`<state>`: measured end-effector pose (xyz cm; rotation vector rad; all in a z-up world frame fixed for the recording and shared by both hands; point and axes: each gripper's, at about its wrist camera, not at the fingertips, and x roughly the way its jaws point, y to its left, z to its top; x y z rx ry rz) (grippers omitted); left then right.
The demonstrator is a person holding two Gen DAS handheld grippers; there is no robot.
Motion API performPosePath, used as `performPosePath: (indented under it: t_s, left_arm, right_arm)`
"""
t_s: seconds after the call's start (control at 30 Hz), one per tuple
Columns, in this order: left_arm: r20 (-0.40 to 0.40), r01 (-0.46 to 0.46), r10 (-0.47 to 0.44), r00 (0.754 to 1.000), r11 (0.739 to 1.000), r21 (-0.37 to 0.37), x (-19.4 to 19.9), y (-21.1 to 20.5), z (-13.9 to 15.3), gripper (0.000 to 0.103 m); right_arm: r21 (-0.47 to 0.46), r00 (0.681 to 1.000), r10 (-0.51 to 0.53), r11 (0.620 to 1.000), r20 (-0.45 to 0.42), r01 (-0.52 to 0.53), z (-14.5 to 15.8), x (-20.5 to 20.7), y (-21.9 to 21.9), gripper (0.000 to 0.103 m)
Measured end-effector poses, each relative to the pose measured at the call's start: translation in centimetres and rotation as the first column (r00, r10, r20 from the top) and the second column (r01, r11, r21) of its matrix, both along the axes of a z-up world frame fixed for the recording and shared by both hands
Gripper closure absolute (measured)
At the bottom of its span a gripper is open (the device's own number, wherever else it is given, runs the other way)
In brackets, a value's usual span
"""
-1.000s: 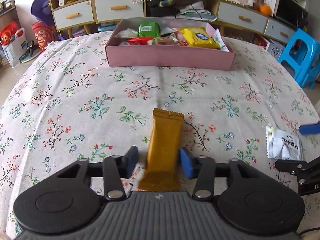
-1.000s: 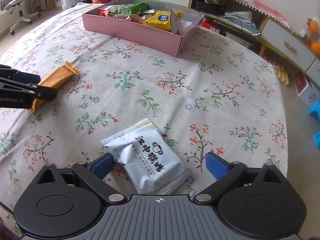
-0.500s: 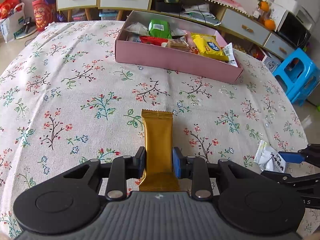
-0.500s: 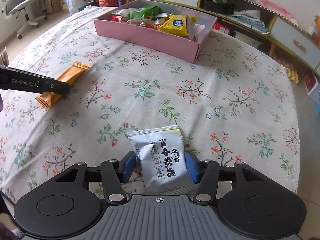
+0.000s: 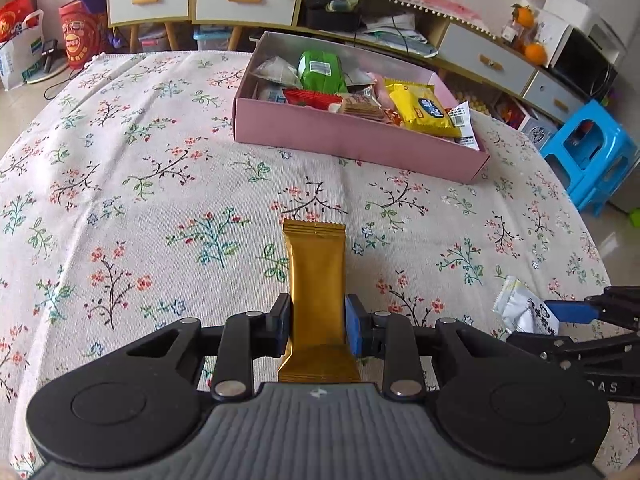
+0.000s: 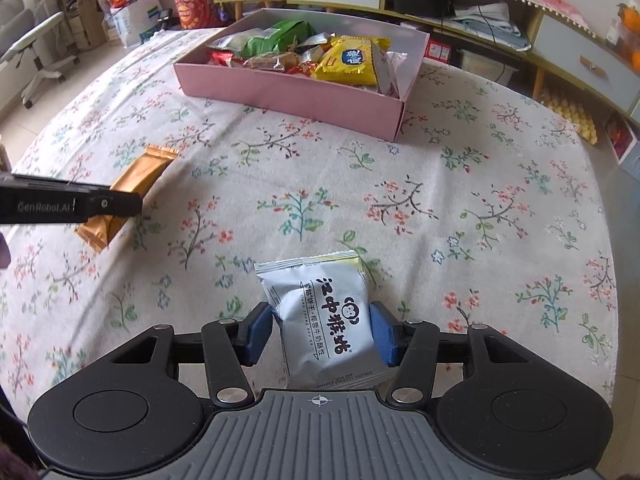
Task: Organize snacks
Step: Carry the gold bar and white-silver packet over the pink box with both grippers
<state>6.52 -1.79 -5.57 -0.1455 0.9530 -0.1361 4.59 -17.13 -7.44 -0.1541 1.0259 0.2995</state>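
Note:
My left gripper (image 5: 317,330) is shut on a gold snack bar (image 5: 316,280) and holds it above the floral tablecloth. The bar also shows in the right wrist view (image 6: 136,178), clamped in the left gripper. My right gripper (image 6: 322,334) is shut on a white biscuit packet (image 6: 324,320) with black Chinese print, lifted off the cloth. That packet shows at the right edge of the left wrist view (image 5: 524,308). A pink box (image 5: 356,140) holding several snack packs stands at the far side of the table; it also shows in the right wrist view (image 6: 288,94).
A round table with floral cloth (image 5: 140,200) fills both views. A blue plastic stool (image 5: 592,156) stands beyond the right table edge. Drawer cabinets (image 5: 240,0) line the back wall. An office chair (image 6: 36,52) and bags stand at far left.
Both grippers closed, the left on the gold bar, the right on the white packet, then rose off the cloth with them. The pink box now looks nearer in both views.

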Motion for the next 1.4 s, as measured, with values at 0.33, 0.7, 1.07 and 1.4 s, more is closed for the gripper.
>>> performPosePath:
  t_s: [0.33, 0.7, 1.07, 1.4]
  left_arm:
    - [0.028, 0.014, -0.015, 1.000, 1.000, 0.016, 1.4, 0.6, 0.6, 0.077]
    - [0.068, -0.011, 0.012, 0.998, 1.000, -0.026, 3.7, 1.5, 2.8, 0.077]
    - [0.104, -0.017, 0.020, 0.994, 1.000, -0.027, 8.5, 2.1, 5.2, 0.077]
    - [0.152, -0.002, -0.002, 0.988, 1.000, 0.029, 14.4, 2.6, 5.7, 0.077]
  right_arm:
    - [0.080, 0.998, -0.059, 0.995, -0.016, 0.060, -0.2, 3.2, 1.3, 0.051]
    - [0.211, 0.992, -0.121, 0.970, -0.023, 0.123, 1.8, 6.7, 2.7, 0.051]
    - [0.289, 0.983, -0.181, 0.942, 0.010, 0.171, 5.0, 11.3, 4.1, 0.051]
    - [0.331, 0.954, -0.299, 0.904, 0.036, 0.271, 5.8, 18.2, 1.8, 0.051]
